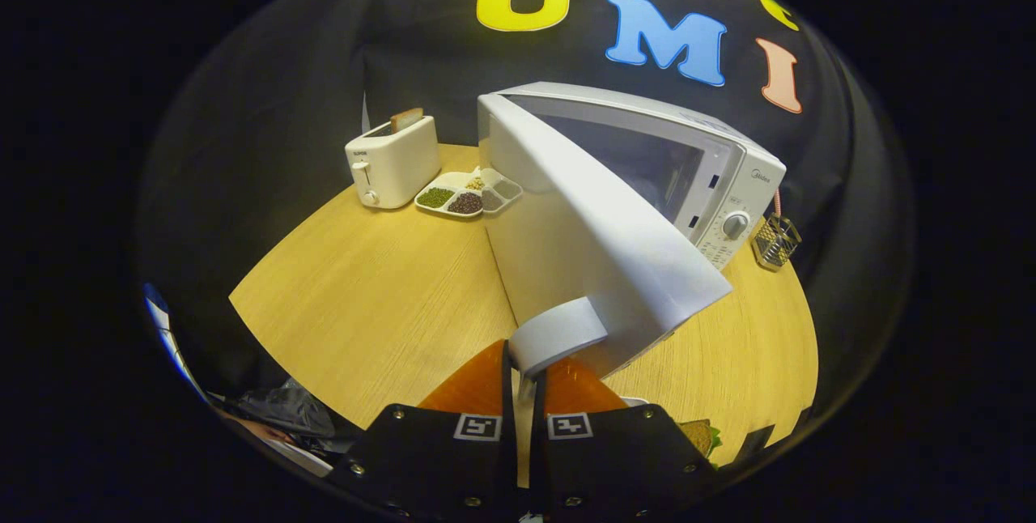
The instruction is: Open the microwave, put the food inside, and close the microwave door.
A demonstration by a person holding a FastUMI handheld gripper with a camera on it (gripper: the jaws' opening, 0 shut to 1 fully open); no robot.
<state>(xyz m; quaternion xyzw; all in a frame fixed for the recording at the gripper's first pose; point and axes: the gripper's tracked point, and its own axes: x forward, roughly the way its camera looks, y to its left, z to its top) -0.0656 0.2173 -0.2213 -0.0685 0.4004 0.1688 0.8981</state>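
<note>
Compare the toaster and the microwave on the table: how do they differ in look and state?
The toaster is small and holds a bread slice; the microwave is far bigger, its door swung open, handle pinched by the gripper. Toaster stands beyond the fingers, microwave right ahead. Both are white.

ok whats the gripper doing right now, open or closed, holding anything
gripper: closed on the microwave door handle, both fingers pinching it, with the microwave door swung partly open.
</note>
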